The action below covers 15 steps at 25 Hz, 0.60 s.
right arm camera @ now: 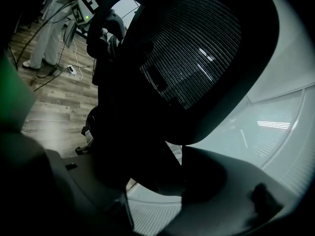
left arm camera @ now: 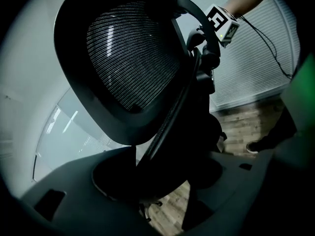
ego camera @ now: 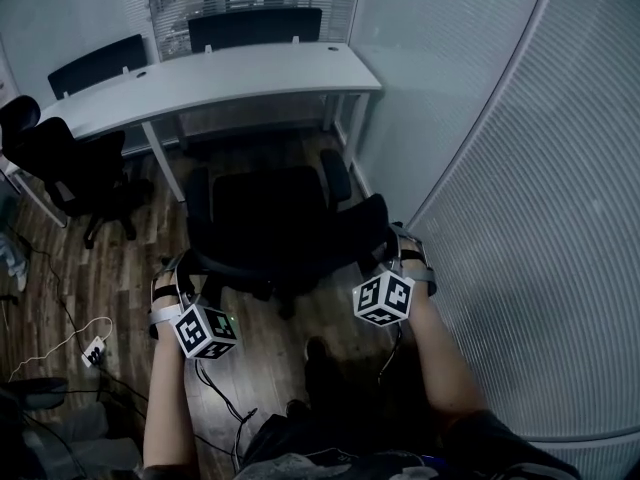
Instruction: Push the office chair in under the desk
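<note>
The black office chair [ego camera: 270, 218] stands on the wood floor just in front of the white desk [ego camera: 230, 73], its seat toward the desk. My left gripper [ego camera: 188, 266] is at the left edge of the backrest and my right gripper [ego camera: 393, 243] at the right edge. In the left gripper view the mesh backrest [left arm camera: 133, 63] fills the frame, and its rim runs down between the jaws of my left gripper [left arm camera: 162, 166], which are closed on it. The right gripper view mirrors this: the backrest [right arm camera: 197, 58] rim sits in the jaws of my right gripper [right arm camera: 162, 171].
Another black chair [ego camera: 70, 163] stands at the desk's left end, and two more [ego camera: 255, 23] are behind it. A frosted glass wall [ego camera: 500, 218] runs close along the right. A white power strip [ego camera: 93, 350] with cables lies on the floor at lower left.
</note>
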Available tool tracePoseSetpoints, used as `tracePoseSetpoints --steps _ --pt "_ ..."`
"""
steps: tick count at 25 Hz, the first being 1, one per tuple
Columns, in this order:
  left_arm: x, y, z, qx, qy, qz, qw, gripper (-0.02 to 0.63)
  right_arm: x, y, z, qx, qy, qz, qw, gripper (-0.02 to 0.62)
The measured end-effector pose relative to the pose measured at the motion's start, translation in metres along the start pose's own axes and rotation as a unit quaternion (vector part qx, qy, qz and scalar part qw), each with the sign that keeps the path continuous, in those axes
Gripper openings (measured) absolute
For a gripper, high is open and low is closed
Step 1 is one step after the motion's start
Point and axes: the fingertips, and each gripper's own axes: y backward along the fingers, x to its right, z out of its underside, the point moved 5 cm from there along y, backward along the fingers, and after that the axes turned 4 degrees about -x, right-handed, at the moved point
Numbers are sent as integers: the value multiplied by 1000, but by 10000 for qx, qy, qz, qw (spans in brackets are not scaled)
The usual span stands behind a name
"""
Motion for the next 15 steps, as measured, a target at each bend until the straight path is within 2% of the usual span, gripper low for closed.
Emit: tracePoseSetpoints --steps 4,15 --pt "-14 -25 0 -32 7 53 10000 284 7 -25 -7 109 -7 -20 9999 296" --pt "-61 -110 -20 -125 132 -141 9997 284 56 -118 -29 197 47 -54 9998 296"
